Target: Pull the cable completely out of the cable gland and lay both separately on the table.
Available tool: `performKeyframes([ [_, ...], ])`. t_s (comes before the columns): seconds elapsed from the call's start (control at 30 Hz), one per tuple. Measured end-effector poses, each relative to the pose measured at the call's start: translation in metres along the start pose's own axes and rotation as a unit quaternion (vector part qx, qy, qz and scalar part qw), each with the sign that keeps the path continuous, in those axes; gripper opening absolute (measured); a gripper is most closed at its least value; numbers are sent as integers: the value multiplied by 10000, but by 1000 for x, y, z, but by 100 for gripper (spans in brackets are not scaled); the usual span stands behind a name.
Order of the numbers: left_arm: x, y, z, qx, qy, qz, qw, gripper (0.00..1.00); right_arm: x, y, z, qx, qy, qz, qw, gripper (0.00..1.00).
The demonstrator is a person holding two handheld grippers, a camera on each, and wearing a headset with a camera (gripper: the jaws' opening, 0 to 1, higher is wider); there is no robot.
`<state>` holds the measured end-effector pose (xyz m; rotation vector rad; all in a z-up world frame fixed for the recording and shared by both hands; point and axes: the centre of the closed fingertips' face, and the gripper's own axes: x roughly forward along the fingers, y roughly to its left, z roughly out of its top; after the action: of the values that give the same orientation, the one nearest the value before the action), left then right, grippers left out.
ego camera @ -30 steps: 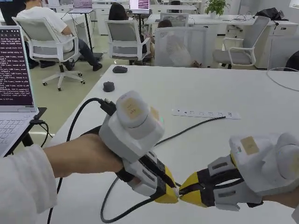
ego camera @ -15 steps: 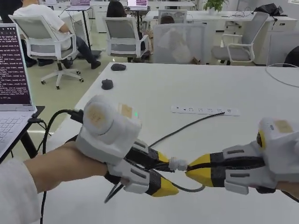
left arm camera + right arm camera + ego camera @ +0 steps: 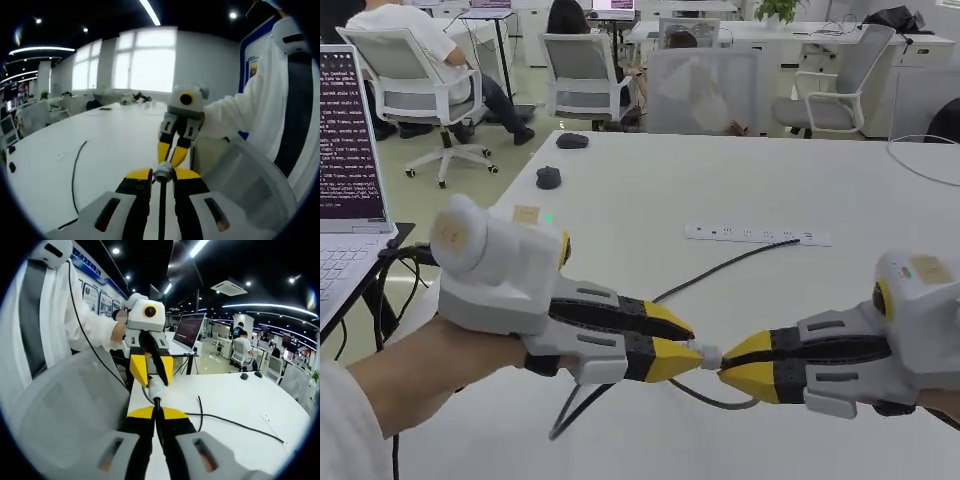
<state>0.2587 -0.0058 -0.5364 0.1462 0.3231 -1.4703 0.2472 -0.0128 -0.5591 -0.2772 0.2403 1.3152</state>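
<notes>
A small white cable gland (image 3: 706, 353) hangs above the white table (image 3: 820, 190), between two yellow-tipped grippers that meet tip to tip. My left gripper (image 3: 686, 352) comes in from the left, shut on the gland (image 3: 162, 172). A black cable (image 3: 161, 210) runs back between its jaws. From the right comes my right gripper (image 3: 724, 367), shut on the cable (image 3: 156, 402) just behind the gland (image 3: 154, 387). The rest of the black cable (image 3: 740, 263) loops below the grippers and trails over the table toward the far right.
A white power strip (image 3: 760, 238) lies mid-table beyond the grippers. Two computer mice (image 3: 549, 178) (image 3: 571, 141) sit near the far left corner. An open laptop (image 3: 350, 150) stands on a stand off the table's left edge. Office chairs and seated people are behind.
My left gripper has swung from pointing steeply down to nearly level, its body moving left. The gland, hidden one second ago, now shows between the two sets of tips.
</notes>
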Motion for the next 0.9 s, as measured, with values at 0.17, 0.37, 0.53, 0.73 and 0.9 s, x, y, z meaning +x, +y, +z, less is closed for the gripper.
performKeyframes([
  [0.17, 1, -4, 0, 71, -79, -67, 9999, 17, -2, 2, 2, -34, 25, 83, 10000, 3],
  [0.37, -1, -13, 1, 66, -139, -178, 9997, 16, -4, 8, 3, 99, 34, 188, 9998, 4],
  [0.53, -4, -18, 9, 78, -328, -153, 9993, 15, -7, 9, 8, 286, -83, 237, 9993, 7],
  [0.73, -8, -25, 13, 192, -489, -175, 9985, 14, -14, 11, 22, 539, -289, 391, 9974, 20],
  [0.9, -15, -29, 22, 519, -736, -191, 9958, 14, -19, 19, 40, 1093, -588, 822, 9889, 26],
])
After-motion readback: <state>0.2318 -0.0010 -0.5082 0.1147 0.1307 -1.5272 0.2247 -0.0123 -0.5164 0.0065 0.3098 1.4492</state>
